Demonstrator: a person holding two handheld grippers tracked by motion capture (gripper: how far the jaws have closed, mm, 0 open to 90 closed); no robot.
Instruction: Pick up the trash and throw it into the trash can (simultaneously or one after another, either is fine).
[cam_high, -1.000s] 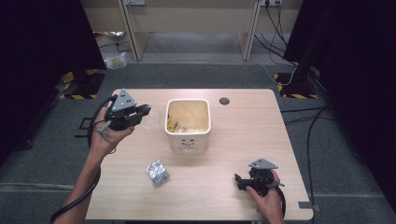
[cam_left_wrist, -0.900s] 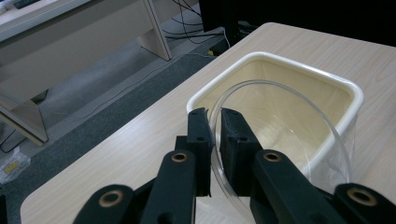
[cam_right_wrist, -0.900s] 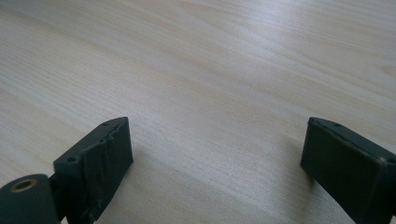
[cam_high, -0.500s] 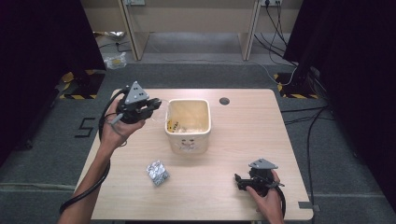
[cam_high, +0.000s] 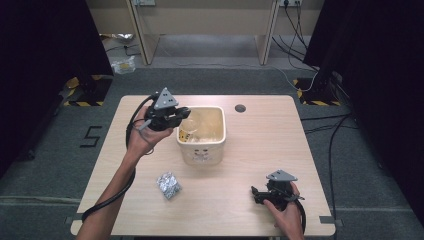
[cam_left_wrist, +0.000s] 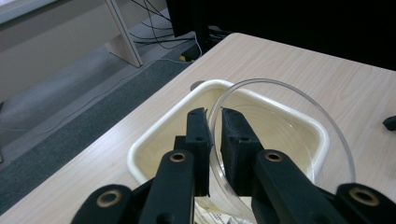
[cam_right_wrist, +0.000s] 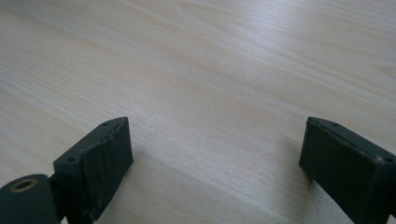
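The left gripper (cam_left_wrist: 214, 116) pinches the rim of a clear plastic bowl (cam_left_wrist: 299, 126) between its fingers, holding it tilted over the cream bin (cam_high: 201, 134), probably for dropping in, while the right gripper (cam_high: 256, 194) rests wide apart, empty, on the table (cam_high: 260, 145).

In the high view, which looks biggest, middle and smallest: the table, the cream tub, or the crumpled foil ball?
1. Table, largest by far.
2. Cream tub, middle.
3. Crumpled foil ball, smallest.
All three sit at table level, so nearness hardly changes the order.
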